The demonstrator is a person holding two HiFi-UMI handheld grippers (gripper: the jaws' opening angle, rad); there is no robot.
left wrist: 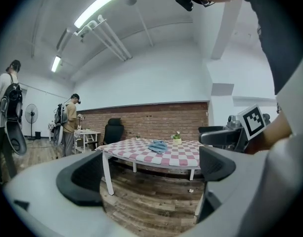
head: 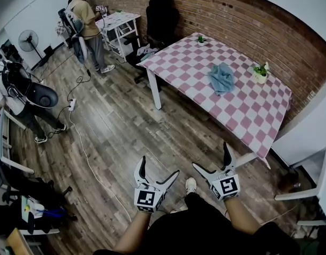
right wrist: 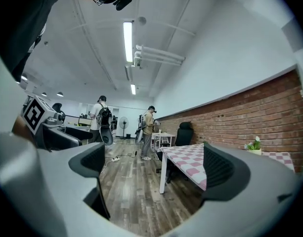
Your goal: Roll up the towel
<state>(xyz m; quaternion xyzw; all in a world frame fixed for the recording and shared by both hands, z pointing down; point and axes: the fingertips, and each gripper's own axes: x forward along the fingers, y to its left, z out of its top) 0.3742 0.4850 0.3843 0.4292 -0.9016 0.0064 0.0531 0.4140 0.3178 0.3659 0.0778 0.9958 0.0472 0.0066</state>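
Both grippers sit low in front of you in the head view. Your left gripper and right gripper are each spread wide with nothing in them, over the wooden floor. The towel is well apart from them, ahead and off to your right. It lies as a crumpled blue heap near the middle of the checked bench, so you cannot read a long axis from it. Your right gripper is the nearer of the two. In the left gripper view the towel shows far off, almost centred between the wide, empty jaws, so that gripper points straight at it. In the right gripper view the jaws are just as wide and empty, aimed at the bench's corner and the floor. The towel is out of frame there, so I judge you must swing that gripper right.
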